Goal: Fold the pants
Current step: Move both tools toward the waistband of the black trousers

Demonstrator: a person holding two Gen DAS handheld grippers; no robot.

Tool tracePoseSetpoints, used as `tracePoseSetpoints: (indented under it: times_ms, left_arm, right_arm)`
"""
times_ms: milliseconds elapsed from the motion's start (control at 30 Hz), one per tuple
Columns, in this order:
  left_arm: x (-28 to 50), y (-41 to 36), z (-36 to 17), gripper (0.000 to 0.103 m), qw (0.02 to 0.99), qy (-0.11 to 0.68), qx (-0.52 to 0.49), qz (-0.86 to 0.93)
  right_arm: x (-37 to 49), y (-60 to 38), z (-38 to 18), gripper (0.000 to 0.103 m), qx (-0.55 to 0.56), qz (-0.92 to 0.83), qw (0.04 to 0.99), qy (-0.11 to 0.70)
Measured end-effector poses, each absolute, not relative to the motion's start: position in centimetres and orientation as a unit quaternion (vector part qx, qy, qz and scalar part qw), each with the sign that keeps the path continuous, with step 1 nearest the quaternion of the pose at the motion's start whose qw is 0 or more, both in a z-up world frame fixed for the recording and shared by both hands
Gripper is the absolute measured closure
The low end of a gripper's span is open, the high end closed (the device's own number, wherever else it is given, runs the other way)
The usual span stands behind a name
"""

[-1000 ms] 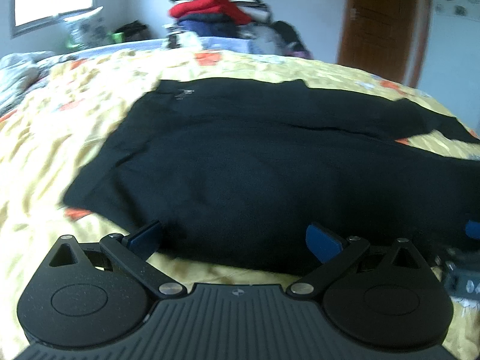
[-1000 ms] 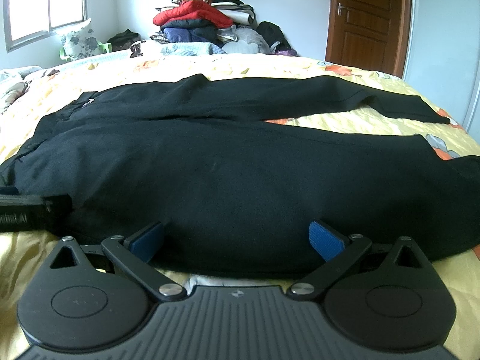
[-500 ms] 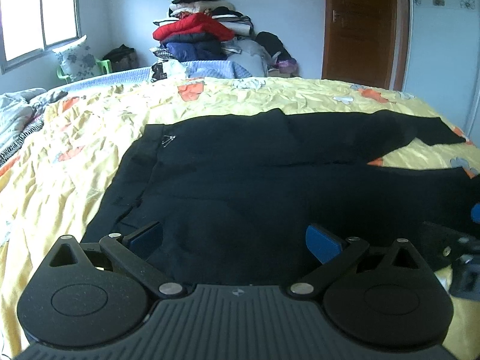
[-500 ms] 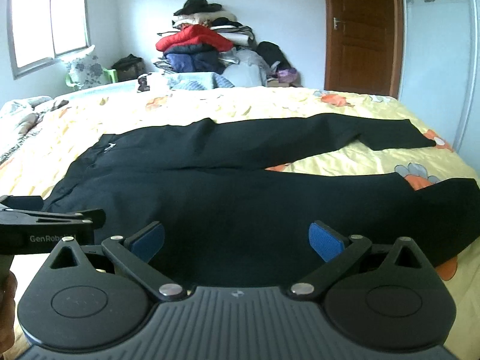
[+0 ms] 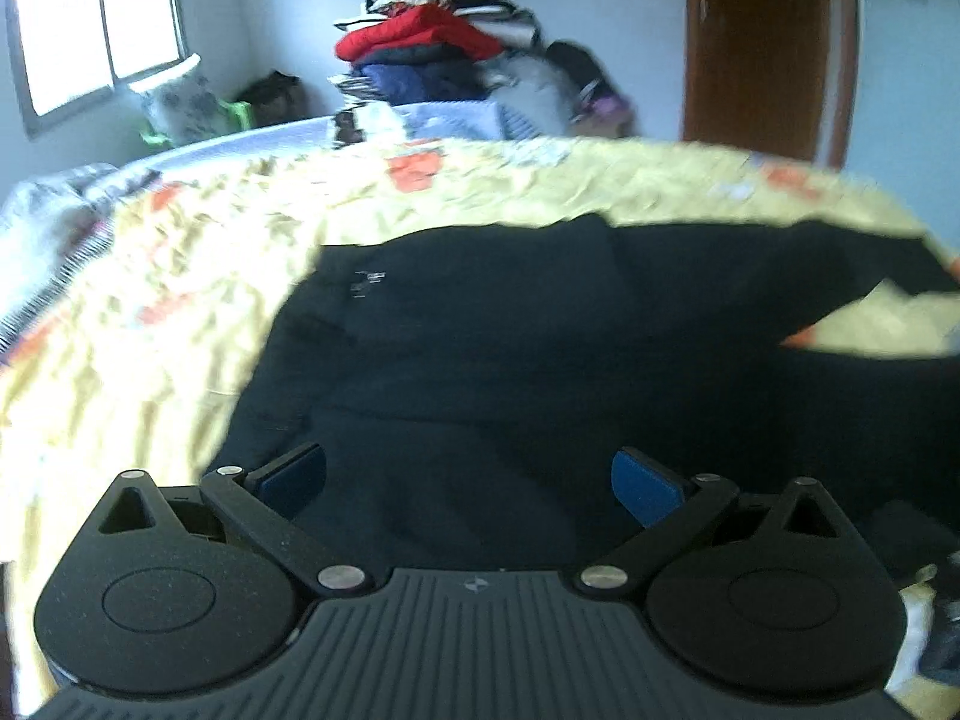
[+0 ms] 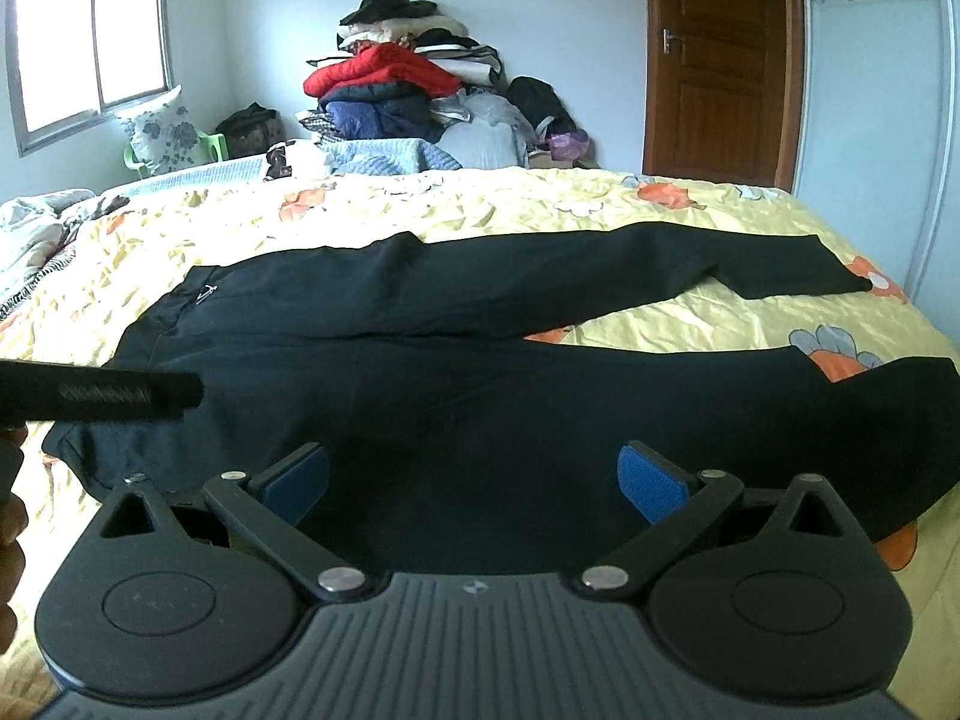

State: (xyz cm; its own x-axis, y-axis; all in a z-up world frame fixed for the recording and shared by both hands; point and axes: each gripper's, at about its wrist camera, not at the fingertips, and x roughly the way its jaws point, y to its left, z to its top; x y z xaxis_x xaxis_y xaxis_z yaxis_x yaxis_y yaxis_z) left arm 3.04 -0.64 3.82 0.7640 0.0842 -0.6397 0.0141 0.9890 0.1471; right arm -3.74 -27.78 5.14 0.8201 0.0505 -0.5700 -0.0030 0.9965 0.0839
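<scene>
Both grippers have risen and drawn back from the pants since the earlier frames, and the left view has swung and now blurs with motion.

Bed (image 6: 480, 210): yellow flowered cover, wrinkled, bearing the whole garment.

Pants (image 6: 480, 372): black, laid flat across the bed, waist toward the window (image 6: 90, 42) side, legs running away from it toward the door (image 6: 720, 60). The two legs lie apart in a narrow V, with yellow cover showing between them. No fold has yet been made.

Clothes pile (image 6: 390, 78): stacked beyond the bed, between window and door, well clear of the work.

Left gripper (image 5: 468, 480): jaws spread wide, holding nothing, above the waist end. Its body also shows in the right view (image 6: 102, 399), on the window side.

Right gripper (image 6: 474, 480): jaws spread wide, holding nothing, above the near leg's thigh.

Risks, as judged:
- Grasping only the top layer would let the layer beneath slide and leave the fold crooked.
- Pinching the cover along with the cloth would drag the bedding and bunch the garment.
- Lifting the two ends unevenly would skew one leg over the other, since the legs are splayed.
</scene>
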Motion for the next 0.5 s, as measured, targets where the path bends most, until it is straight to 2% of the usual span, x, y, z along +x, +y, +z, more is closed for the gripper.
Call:
tracePoseSetpoints:
  times_ms: [333, 500]
  left_arm:
    - [2.86, -1.24, 3.48, 0.0, 0.932, 0.351, 0.091, 0.008]
    - [3.69, -0.84, 3.41, 0.0, 0.93, 0.357, 0.084, 0.004]
  right_arm:
    - [-3.66, -27.6, 5.26, 0.0, 0.03, 0.017, 0.955, 0.296]
    - [-3.05, -27.05, 5.51, 0.0, -0.015, 0.036, 0.961, 0.274]
